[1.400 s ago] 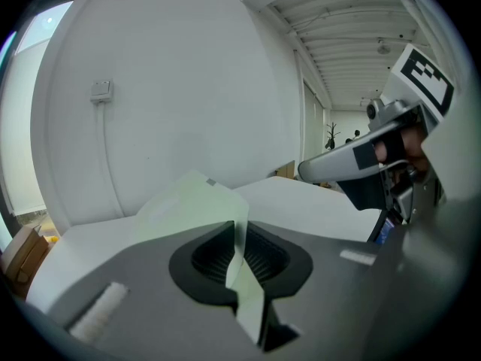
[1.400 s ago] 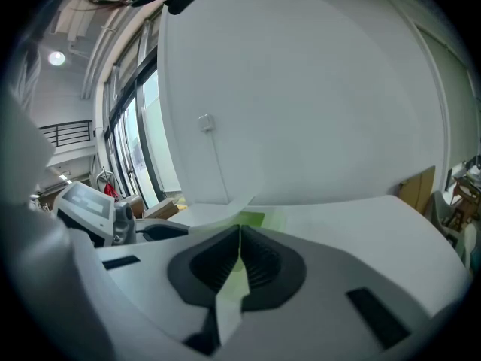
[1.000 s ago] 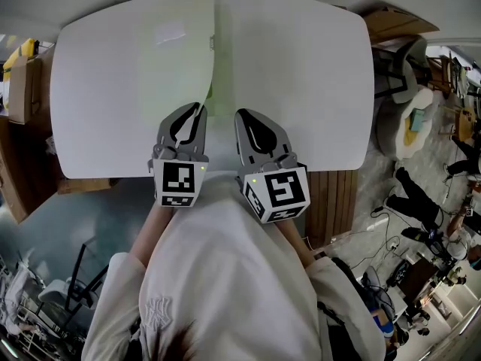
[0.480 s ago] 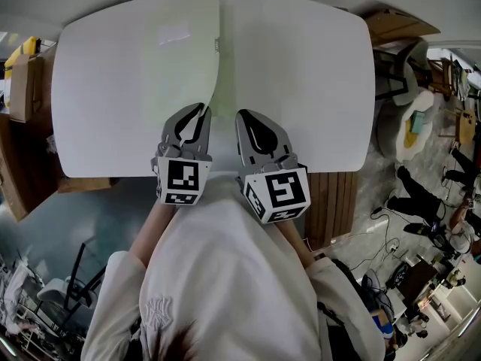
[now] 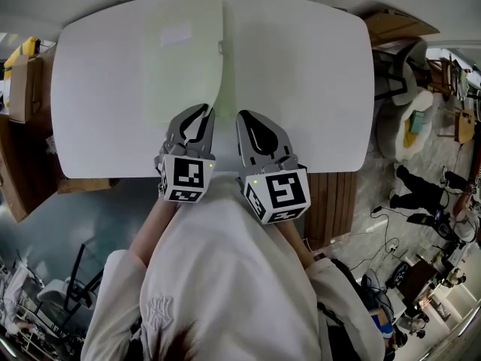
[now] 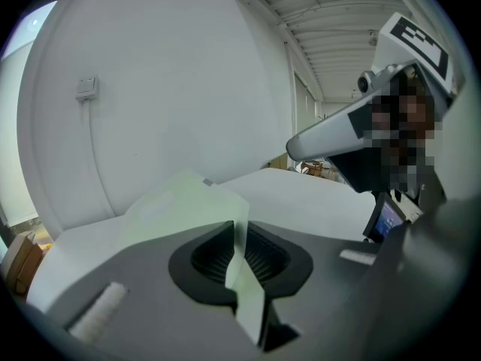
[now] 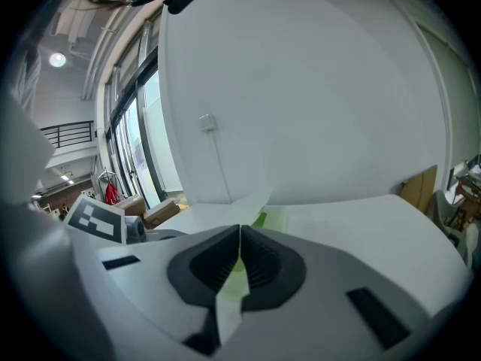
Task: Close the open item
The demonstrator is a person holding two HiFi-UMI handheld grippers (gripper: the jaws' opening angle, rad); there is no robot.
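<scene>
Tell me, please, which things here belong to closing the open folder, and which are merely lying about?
For the job:
- pale green folder, its cover lifted
- left tongs, shut on that cover
- right tongs, shut on the folder too

Lying about:
- cardboard box, left of the table
- chair, to its right

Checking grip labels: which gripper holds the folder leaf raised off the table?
The left gripper: it pinches the pale green leaf that stands up from the table; the right gripper pinches the lower leaf.
</scene>
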